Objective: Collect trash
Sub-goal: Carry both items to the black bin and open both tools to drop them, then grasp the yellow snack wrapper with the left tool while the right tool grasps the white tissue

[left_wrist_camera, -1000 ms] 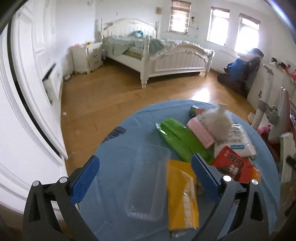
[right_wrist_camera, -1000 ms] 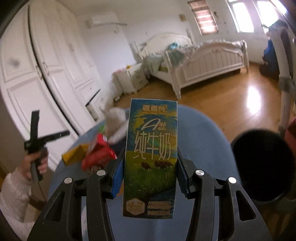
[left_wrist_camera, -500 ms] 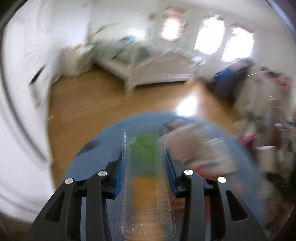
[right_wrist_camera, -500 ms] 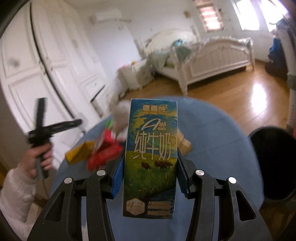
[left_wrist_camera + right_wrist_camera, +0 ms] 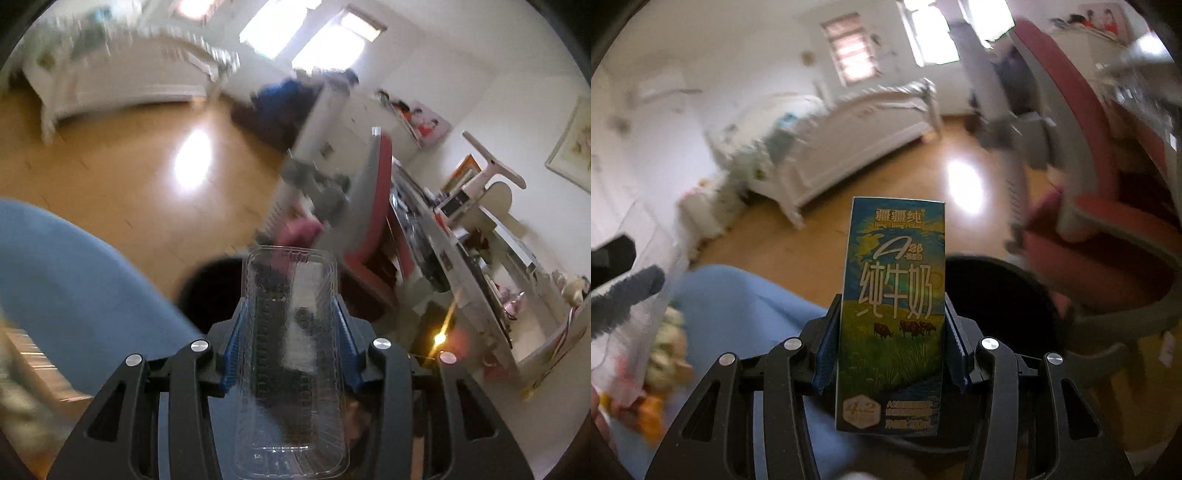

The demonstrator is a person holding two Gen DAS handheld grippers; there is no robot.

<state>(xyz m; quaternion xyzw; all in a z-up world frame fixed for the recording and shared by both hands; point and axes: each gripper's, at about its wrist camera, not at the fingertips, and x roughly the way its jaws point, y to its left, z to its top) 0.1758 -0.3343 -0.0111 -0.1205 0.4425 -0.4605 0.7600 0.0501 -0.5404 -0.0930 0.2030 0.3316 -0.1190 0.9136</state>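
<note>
While both views are smeared by motion, we can make out what each gripper carries. Our left gripper (image 5: 290,343) has its blue pads pressed against the long sides of a clear plastic tray (image 5: 291,369), which lies lengthwise between the fingers and sticks out past their tips. Its jaws have just been easing slightly wider, yet the tray sits clamped between them. Beyond the tray's far end we see the dark mouth of a black bin (image 5: 214,291) on the wooden floor (image 5: 122,177), just past the edge of the blue table (image 5: 81,295).

Our right gripper (image 5: 890,343) is closed on a milk carton (image 5: 892,314), held upright with its printed face toward the camera, both pads flat against its narrow sides. The bin (image 5: 993,295) shows right behind the carton, off the table's edge (image 5: 750,306). At the table's left edge in this view lies a blurred heap (image 5: 665,354), probably the remaining trash. A red chair (image 5: 1108,221) stands near the bin, and a white bed (image 5: 849,125) sits well apart across the floor.
</note>
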